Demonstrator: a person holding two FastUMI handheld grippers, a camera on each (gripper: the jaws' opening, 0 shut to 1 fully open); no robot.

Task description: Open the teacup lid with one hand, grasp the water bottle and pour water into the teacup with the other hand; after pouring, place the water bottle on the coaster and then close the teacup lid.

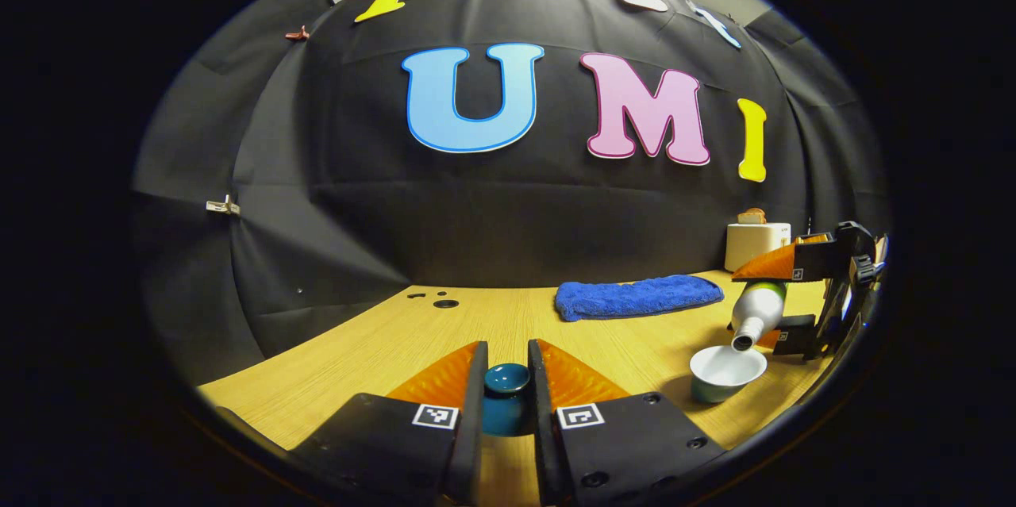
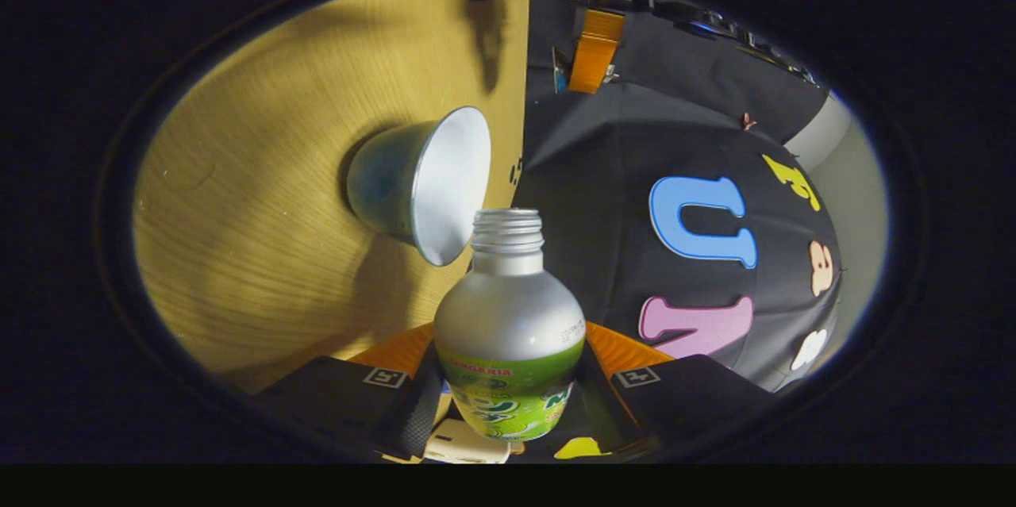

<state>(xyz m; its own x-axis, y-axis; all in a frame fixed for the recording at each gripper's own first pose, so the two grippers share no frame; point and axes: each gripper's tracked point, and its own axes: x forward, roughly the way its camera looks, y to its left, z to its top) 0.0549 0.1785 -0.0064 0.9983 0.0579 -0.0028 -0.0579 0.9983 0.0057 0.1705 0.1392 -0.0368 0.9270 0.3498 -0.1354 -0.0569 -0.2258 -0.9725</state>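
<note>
Bottle [image 2: 508, 316], clamped in the right gripper [image 2: 508, 404], tilts neck-down with its mouth just over the teacup [image 1: 726, 372] rim, while the left gripper [image 1: 506, 392] pinches the lid [image 1: 506, 388] well aside.

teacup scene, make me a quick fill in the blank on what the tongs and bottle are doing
1. The left tongs grip the teacup ____, lifted off the cup.
2. The right tongs hold the water bottle tilted with its open mouth just above the ____.
3. On the table behind the teacup lies a folded ____ towel.
4. The bottle's own cap is ____, leaving the threaded neck bare.

Missing words: lid; teacup; blue; off
</note>
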